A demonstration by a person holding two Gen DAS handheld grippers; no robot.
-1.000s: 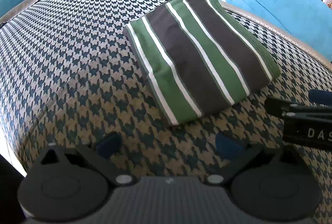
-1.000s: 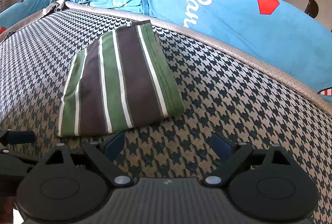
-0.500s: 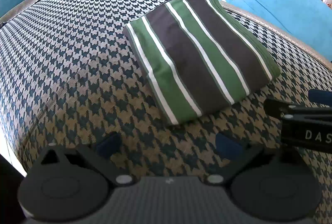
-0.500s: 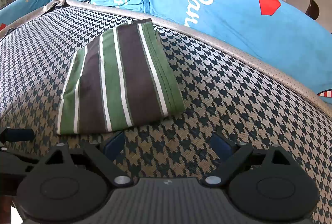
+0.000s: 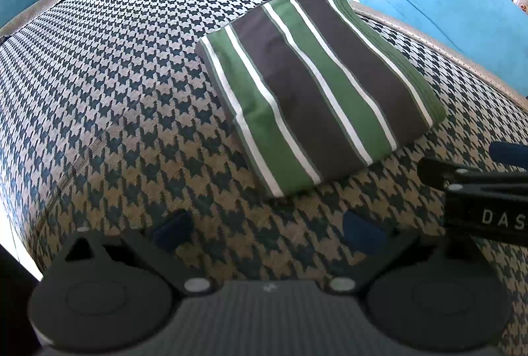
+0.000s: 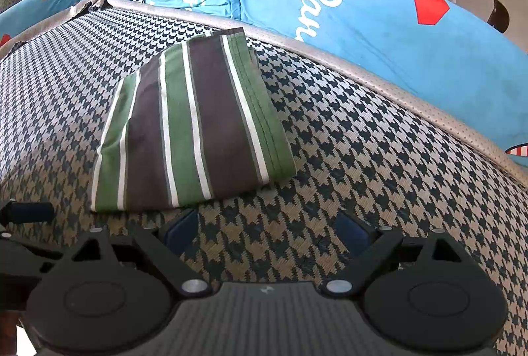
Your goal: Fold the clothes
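Resting folded into a neat rectangle, the green, dark-brown and white striped garment point(image 5: 316, 91) has not shifted on the houndstooth mat point(image 5: 99, 91). Near its closest edge, left claw point(image 5: 269, 232) and right claw point(image 6: 264, 229) stay wide and empty; folding looks finished.

We see bright, even daylight w/ soft shadows; strong fisheye bending at edges, dark corner vignettes, near gripper bodies slightly soft-focus.

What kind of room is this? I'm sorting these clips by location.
Probably a bedroom at home: a folded striped garment lies on a houndstooth mat spread over a bed, with blue printed bedding behind it.
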